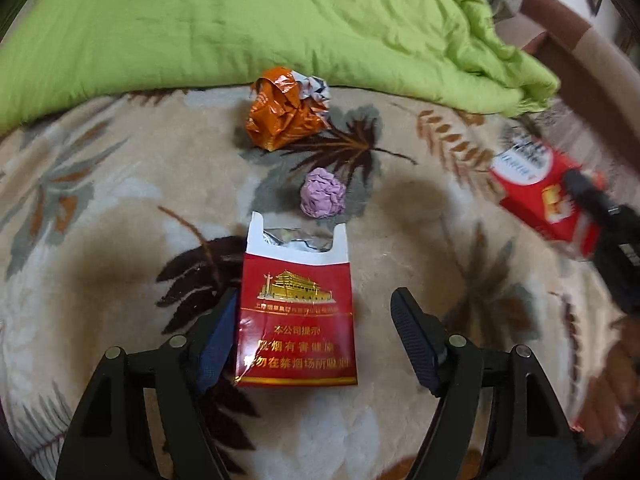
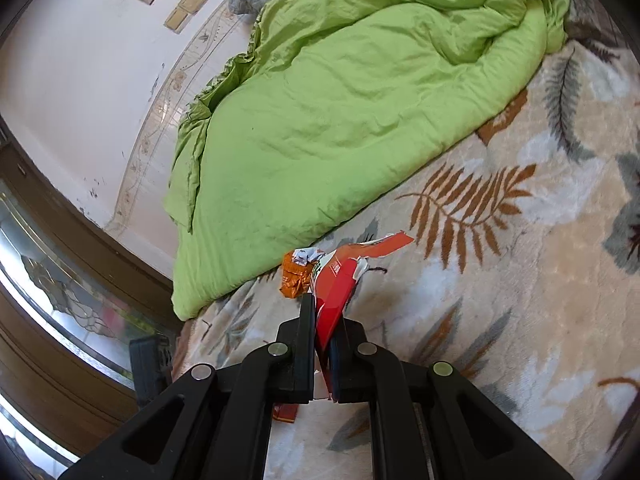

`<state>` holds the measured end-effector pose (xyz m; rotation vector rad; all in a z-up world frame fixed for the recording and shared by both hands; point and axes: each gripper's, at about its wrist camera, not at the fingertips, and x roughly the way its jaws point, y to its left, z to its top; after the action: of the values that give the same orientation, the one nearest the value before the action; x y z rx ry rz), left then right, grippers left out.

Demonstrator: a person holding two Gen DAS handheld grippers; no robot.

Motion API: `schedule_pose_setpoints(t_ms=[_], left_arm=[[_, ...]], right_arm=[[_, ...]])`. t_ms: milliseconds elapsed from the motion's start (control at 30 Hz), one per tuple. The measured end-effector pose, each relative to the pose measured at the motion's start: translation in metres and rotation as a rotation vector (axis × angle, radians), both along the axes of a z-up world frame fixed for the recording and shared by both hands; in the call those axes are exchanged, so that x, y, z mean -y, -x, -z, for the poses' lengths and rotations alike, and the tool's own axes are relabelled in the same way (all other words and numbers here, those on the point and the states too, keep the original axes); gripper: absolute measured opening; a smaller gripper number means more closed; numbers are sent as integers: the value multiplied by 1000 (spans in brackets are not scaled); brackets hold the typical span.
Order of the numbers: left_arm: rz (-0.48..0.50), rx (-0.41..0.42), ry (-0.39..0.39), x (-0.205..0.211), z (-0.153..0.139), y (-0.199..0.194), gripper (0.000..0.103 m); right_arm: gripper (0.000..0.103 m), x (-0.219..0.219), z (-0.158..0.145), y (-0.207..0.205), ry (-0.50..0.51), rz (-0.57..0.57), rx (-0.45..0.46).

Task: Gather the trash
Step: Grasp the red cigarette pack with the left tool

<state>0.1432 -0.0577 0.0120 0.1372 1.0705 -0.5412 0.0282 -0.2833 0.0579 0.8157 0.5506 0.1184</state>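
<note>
Your left gripper (image 1: 316,320) stands wide, its jaws around the torn dark red cigarette pack (image 1: 295,316) lying on the leaf-patterned plush blanket (image 1: 120,220), only one pad touching; your right gripper (image 2: 325,320) is clenched on a flattened bright red carton (image 2: 334,284)

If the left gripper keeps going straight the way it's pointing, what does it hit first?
Most likely the dark red cigarette pack, lying on the floral blanket between the open fingers of the left gripper. The purple paper ball lies beyond; depth is uncertain.
</note>
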Motion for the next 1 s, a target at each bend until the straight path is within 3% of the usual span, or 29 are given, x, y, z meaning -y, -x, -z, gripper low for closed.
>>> schedule_pose_setpoints(t_ms=[100, 267, 433, 667, 1000], left_arm=[[-81, 65, -66, 5, 4, 6, 52], [-131, 114, -28, -6, -6, 33, 51], [-134, 217, 43, -15, -47, 91, 51], [-125, 369, 90, -24, -96, 183, 52], [-217, 495, 67, -51, -87, 271, 52]], right_arm=[[6, 0, -1, -1, 14, 1, -2], [6, 1, -3, 2, 39, 8, -9], [6, -5, -16, 18, 119, -3, 21], [6, -28, -38, 82, 241, -71, 100], [6, -39, -36, 186, 355, -146, 121]])
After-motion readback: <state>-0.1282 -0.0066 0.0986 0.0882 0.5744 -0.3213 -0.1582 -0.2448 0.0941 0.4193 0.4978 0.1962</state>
